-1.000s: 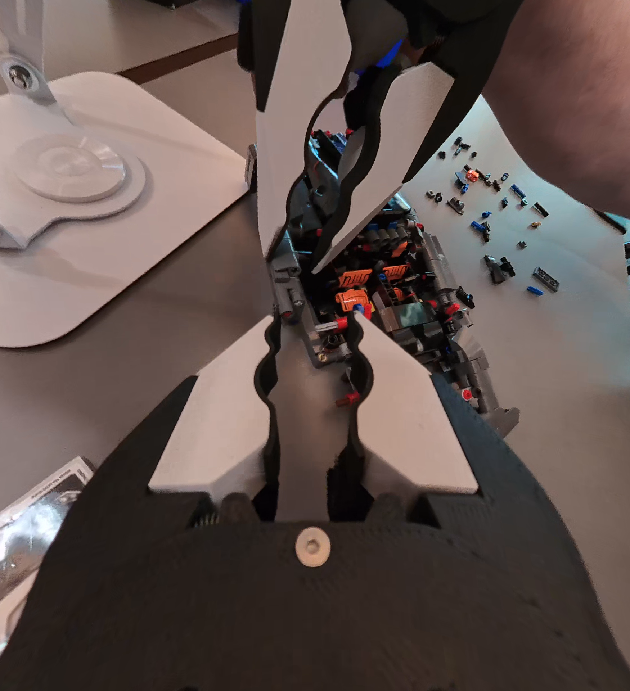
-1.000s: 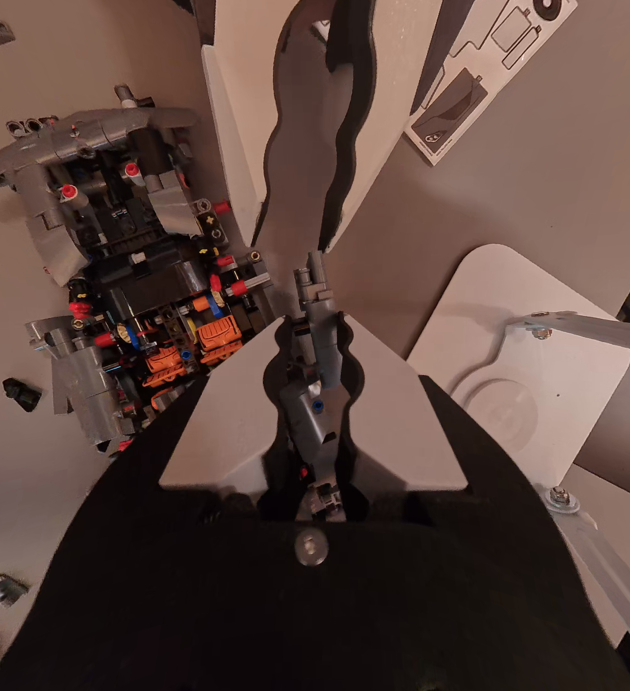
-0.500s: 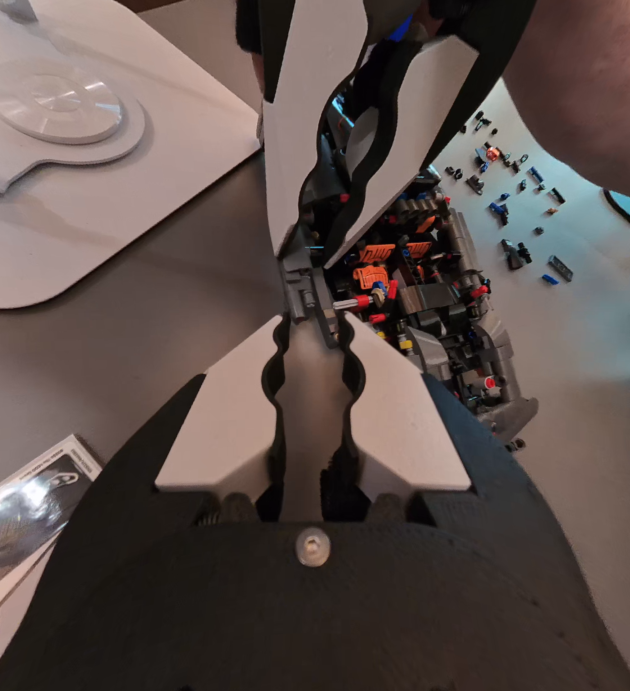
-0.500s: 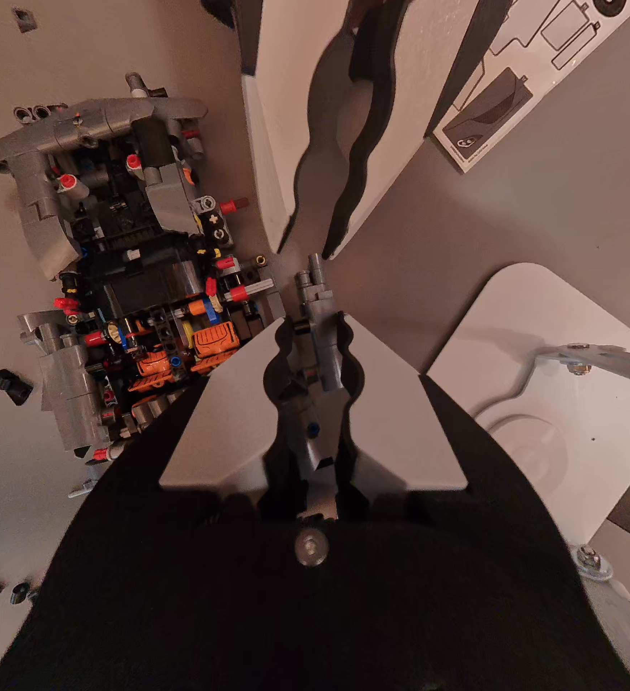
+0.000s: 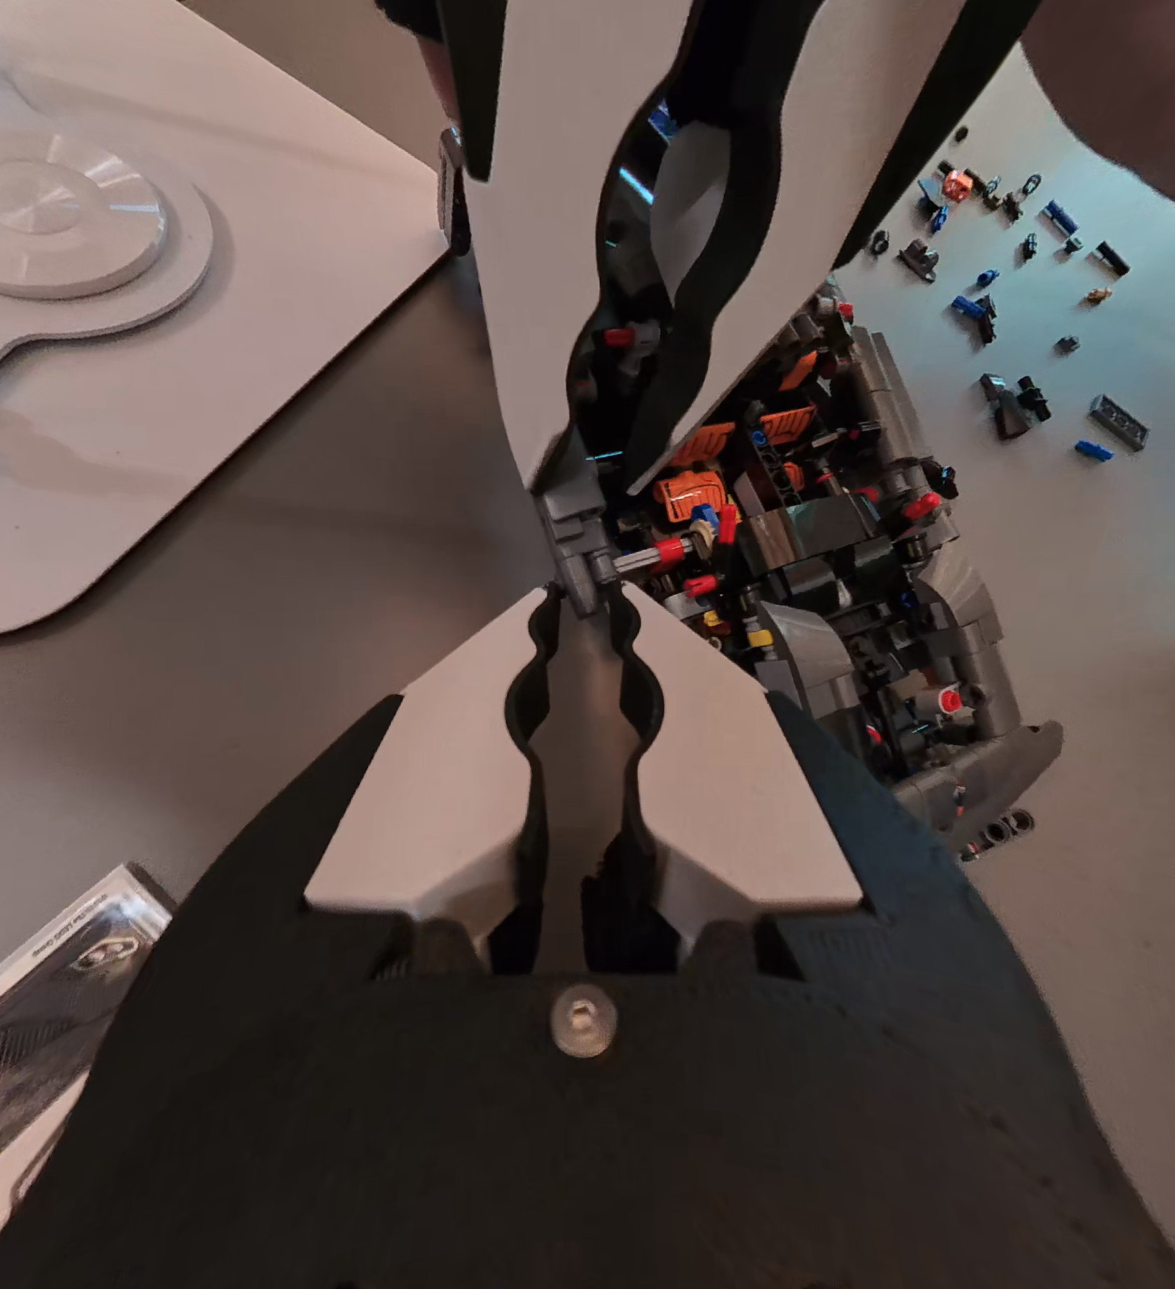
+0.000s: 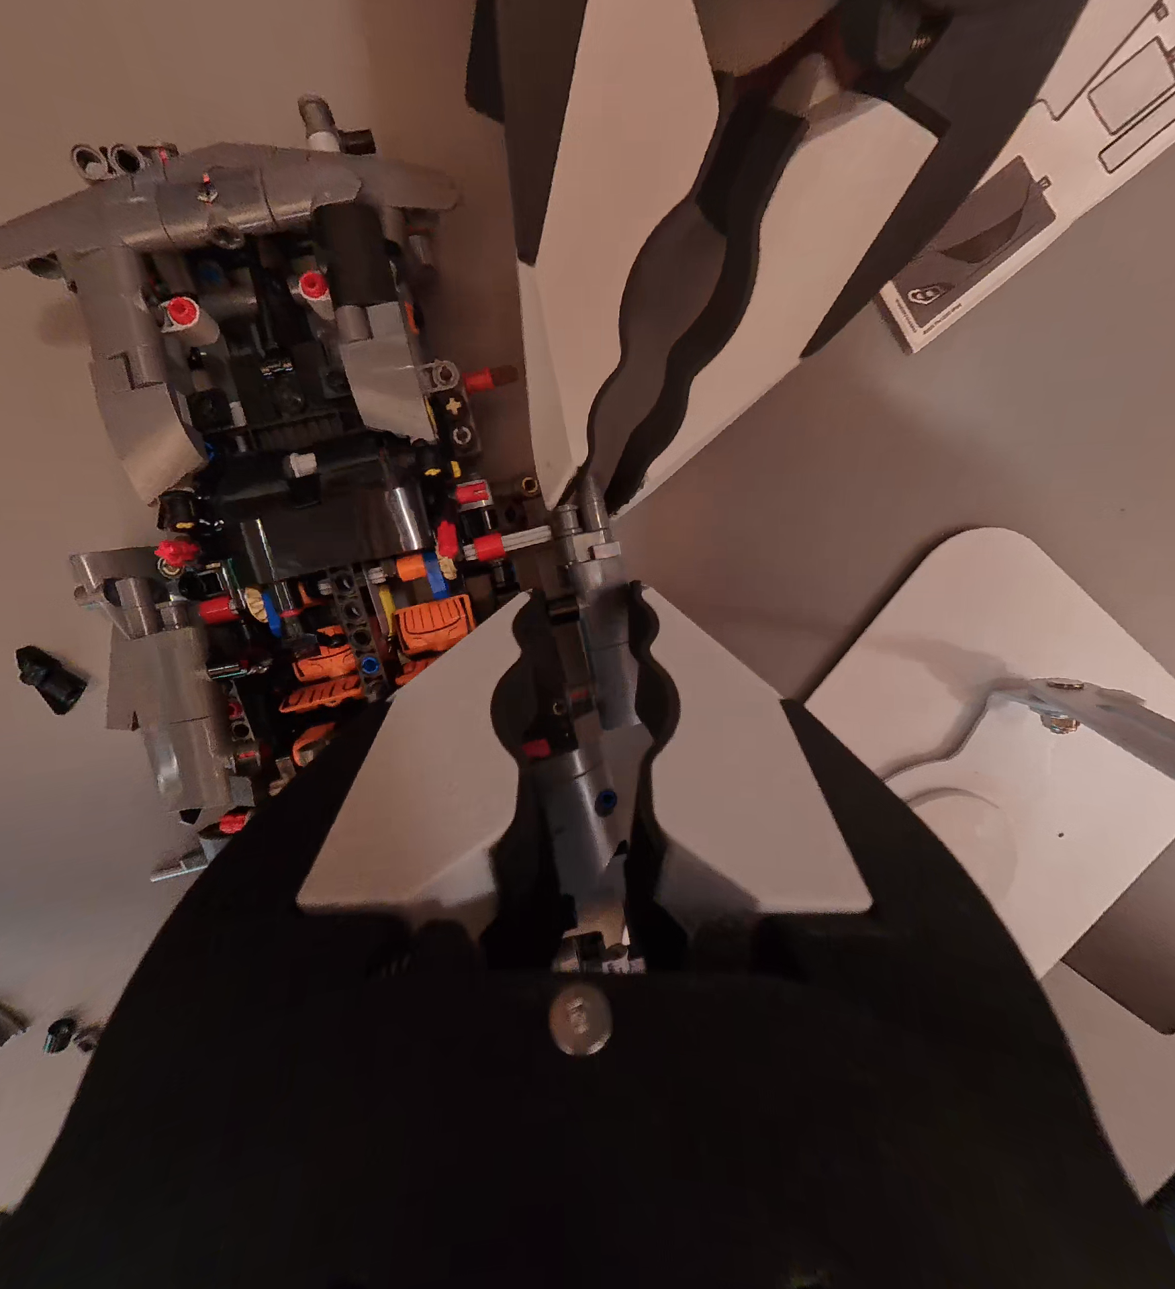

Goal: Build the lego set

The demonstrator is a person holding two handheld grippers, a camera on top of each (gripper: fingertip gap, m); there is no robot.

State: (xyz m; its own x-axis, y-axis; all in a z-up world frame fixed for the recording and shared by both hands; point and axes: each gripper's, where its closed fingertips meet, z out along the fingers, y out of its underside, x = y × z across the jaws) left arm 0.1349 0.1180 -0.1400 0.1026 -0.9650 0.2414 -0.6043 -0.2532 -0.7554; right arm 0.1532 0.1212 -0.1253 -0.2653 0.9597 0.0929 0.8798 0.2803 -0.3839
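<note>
Left wrist view: the left claw (image 5: 581,600) is parted and grasps nothing, its tips just at the end of the grey lego piece (image 5: 574,537). The lego model (image 5: 850,558) lies on the counter (image 5: 292,628) to the right.

Right wrist view: the right claw (image 6: 581,600) is clenched on the grey lego piece (image 6: 588,697), whose tip meets an axle on the lego model (image 6: 278,488) at left.

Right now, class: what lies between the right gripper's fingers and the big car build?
In the right wrist view, the right gripper grips a grey subassembly; a light grey axle with a red bush bridges the gap to the car build.
</note>
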